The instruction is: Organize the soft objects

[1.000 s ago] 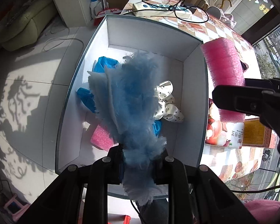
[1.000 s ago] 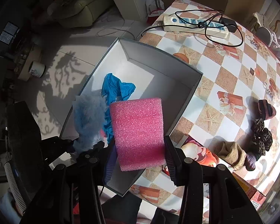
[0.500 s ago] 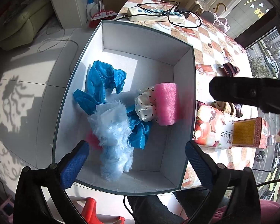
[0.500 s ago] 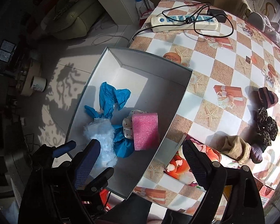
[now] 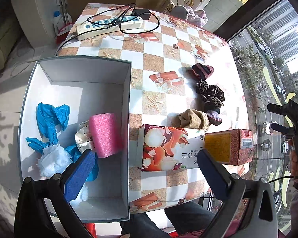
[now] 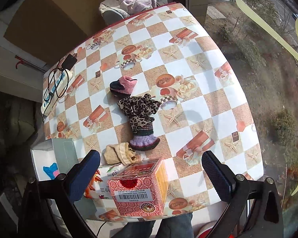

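A white box (image 5: 127, 107) at the table's left edge holds a pink foam block (image 5: 106, 134), blue plastic (image 5: 49, 119), a light-blue fluffy cloth (image 5: 53, 160) and a spotted white cloth (image 5: 82, 135). On the table lie a tan sock (image 5: 192, 119) (image 6: 119, 153), a leopard scrunchie (image 5: 210, 95) (image 6: 139, 107), a purple knit piece (image 6: 144, 139) and a pink slipper-sock (image 6: 124, 85) (image 5: 200, 71). My left gripper (image 5: 147, 170) is open and empty above the box's right wall. My right gripper (image 6: 151, 174) is open and empty above the red carton.
A red patterned carton (image 6: 139, 192) (image 5: 228, 146) and a cartoon-printed box (image 5: 168, 148) stand at the table's near edge. A power strip with cables (image 5: 111, 25) (image 6: 53, 85) lies at the far left. The window is on the right.
Both grippers opened and dropped the fluffy cloth and the pink foam into the box. Both then swung right, toward the table and the socks.
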Tool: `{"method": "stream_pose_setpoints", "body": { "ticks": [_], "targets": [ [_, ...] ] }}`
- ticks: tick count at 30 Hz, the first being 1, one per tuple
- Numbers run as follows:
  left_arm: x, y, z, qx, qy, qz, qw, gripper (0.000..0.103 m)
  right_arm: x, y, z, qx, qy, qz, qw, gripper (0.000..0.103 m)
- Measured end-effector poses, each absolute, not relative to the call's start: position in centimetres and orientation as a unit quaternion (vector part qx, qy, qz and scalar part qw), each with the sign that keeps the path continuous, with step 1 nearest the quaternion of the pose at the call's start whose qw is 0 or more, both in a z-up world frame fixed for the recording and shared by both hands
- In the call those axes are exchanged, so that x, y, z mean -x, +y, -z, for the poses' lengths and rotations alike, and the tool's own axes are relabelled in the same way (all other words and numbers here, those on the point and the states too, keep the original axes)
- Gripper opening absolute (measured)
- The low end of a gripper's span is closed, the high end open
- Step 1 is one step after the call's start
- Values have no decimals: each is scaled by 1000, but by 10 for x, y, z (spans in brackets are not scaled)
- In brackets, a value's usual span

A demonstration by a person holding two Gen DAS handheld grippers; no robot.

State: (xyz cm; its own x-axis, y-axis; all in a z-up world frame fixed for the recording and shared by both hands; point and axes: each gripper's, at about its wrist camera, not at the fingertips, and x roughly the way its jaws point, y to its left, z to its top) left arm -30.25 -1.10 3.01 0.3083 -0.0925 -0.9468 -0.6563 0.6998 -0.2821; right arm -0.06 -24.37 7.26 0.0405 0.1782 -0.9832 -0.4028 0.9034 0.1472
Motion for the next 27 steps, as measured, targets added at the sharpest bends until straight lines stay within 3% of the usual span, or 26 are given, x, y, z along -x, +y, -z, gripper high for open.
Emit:
{"method": "stream_pose_setpoints", "body": {
  "ticks": [6,16,17,18,20,22,23,27],
  "targets": [
    [263,-37,-15,290,611,-167,718,103,-15,-268,-3,74,730,-176,656,103],
    [225,-37,1,259,656,-177,687,103,-32,-155,97,203,779,-284,521,103],
    [217,-37,5,255,663,-171,683,103,-32,-151,111,214,794,-281,495,96],
    [209,-38,11,249,670,-163,680,103,-35,-152,119,204,810,-277,475,81],
    [188,-41,23,232,686,-143,674,103,-42,-163,125,220,806,-257,485,78],
    [164,-46,37,211,701,-114,672,103,-44,-182,126,220,807,-254,485,55],
    [151,-49,44,200,709,-98,669,103,-47,-196,126,206,811,-251,486,50],
    [105,-55,76,179,735,-44,652,103,-66,-259,120,160,810,-212,523,50]
  ]
}}
